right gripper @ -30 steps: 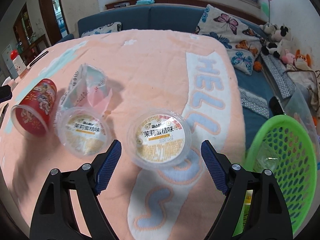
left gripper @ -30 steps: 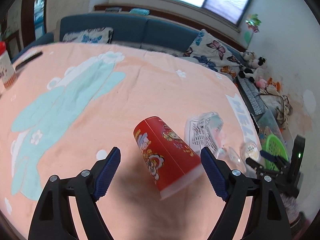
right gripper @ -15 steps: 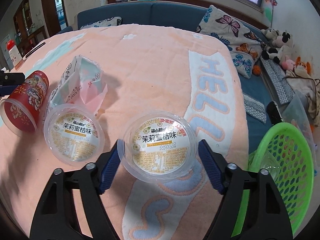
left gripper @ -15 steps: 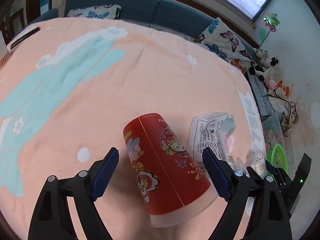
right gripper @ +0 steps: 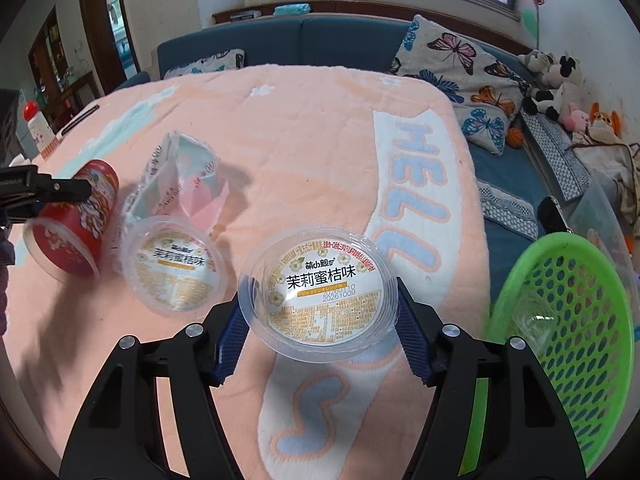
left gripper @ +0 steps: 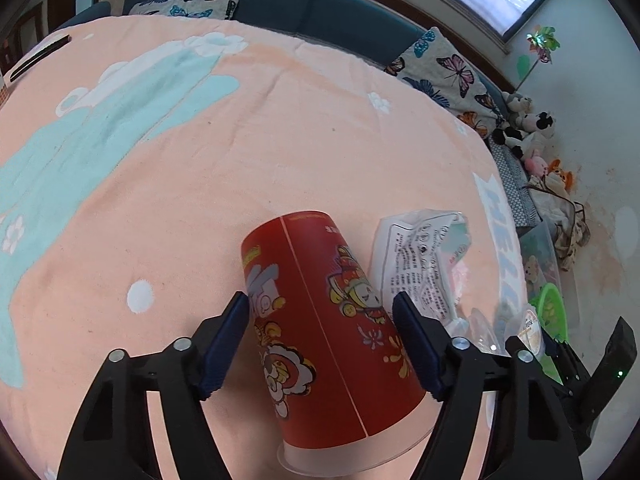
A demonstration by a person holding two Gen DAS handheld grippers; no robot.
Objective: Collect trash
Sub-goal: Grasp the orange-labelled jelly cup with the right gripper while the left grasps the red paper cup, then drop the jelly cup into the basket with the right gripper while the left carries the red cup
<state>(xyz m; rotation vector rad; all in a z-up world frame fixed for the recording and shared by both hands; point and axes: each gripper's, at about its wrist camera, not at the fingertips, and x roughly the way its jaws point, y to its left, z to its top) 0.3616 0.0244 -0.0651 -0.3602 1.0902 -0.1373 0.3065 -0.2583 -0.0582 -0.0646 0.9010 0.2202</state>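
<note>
A red paper cup [left gripper: 324, 328] lies on its side on the peach blanket; my left gripper [left gripper: 322, 340] is shut on it, a pad on each side. The cup also shows in the right wrist view [right gripper: 76, 220]. My right gripper [right gripper: 318, 332] is shut on a clear plastic jelly cup [right gripper: 320, 292] with a yellow label, its pads touching the rim. A second jelly cup [right gripper: 176, 264] lies to its left. A crumpled white and pink wrapper [right gripper: 180, 184] lies behind that, also in the left wrist view [left gripper: 420, 260]. A green basket [right gripper: 568, 320] stands at the right.
The blanket [right gripper: 320, 140] covers a table with "HELLO" lettering at its right side. A blue sofa [right gripper: 280, 44] with butterfly cushions lies behind. Stuffed toys [right gripper: 552, 76] sit at the far right. A white bottle with a red cap [right gripper: 34, 124] stands at the far left.
Both grippers moved forward and closed: the left onto the red cup, the right onto the near jelly cup.
</note>
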